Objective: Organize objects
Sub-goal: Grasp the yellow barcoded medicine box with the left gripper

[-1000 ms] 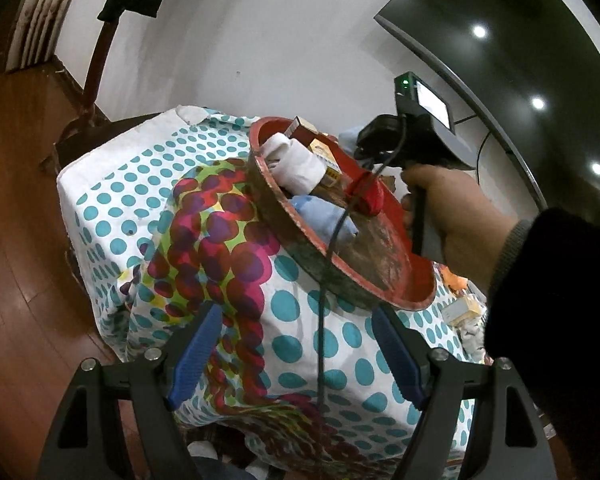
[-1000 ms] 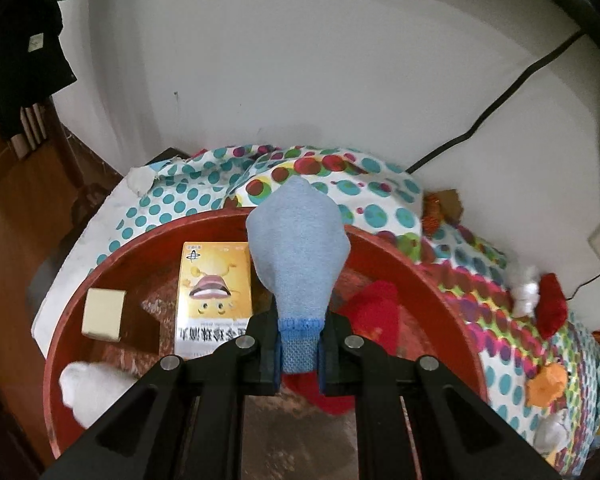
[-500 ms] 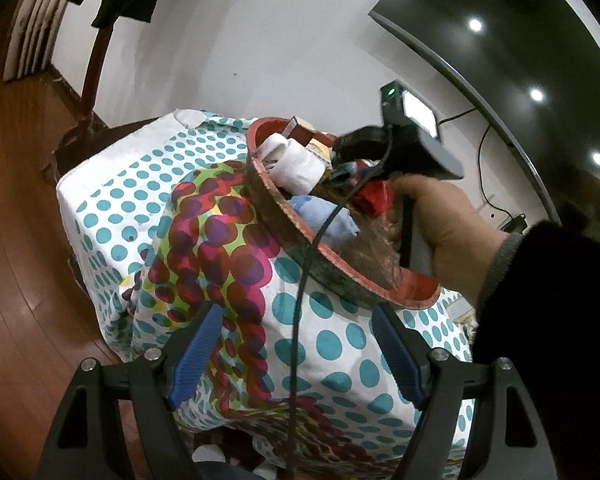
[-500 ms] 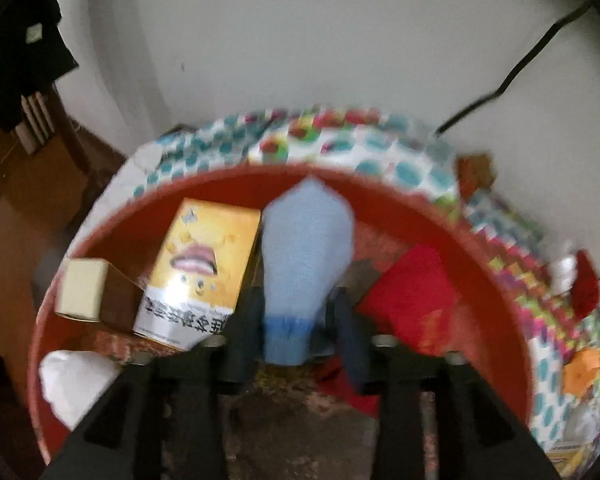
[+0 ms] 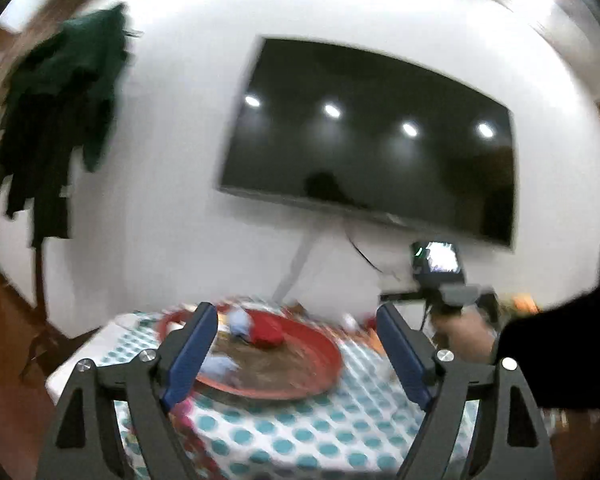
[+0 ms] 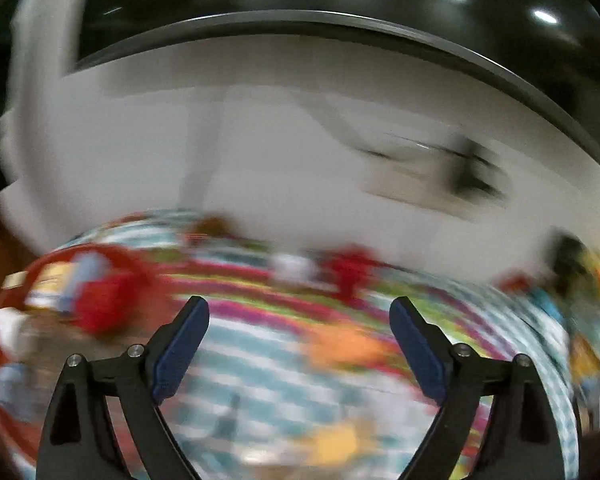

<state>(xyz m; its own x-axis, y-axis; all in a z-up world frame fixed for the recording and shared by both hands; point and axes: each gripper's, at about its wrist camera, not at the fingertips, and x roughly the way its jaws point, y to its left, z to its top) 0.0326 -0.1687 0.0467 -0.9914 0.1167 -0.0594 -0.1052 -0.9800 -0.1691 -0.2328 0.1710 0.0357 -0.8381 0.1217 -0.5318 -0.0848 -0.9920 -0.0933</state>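
Note:
Both views are motion-blurred. A red round tray [image 5: 324, 354] sits on the dotted tablecloth [image 5: 308, 432] and holds a light blue cloth [image 5: 240, 320], a red item [image 5: 268, 330] and other small things. My left gripper [image 5: 296, 354] is open and empty, in front of the tray. My right gripper [image 6: 300, 344] is open and empty, to the right of the tray [image 6: 112, 256], over the cloth. The blue cloth [image 6: 80, 268] lies in the tray. Loose orange [image 6: 344, 344] and red [image 6: 352, 268] objects lie blurred on the table.
A dark wall-mounted TV [image 5: 372, 140] hangs above the table, with cables below it. Dark clothes [image 5: 56, 112] hang on a stand at the left. The right hand-held gripper and the person's hand [image 5: 460, 328] show at the right of the left wrist view. Wooden floor lies at the left.
My right gripper opened, let go of the blue cloth in the tray, and swung right over the table. My left gripper tilted up and now faces the wall and TV.

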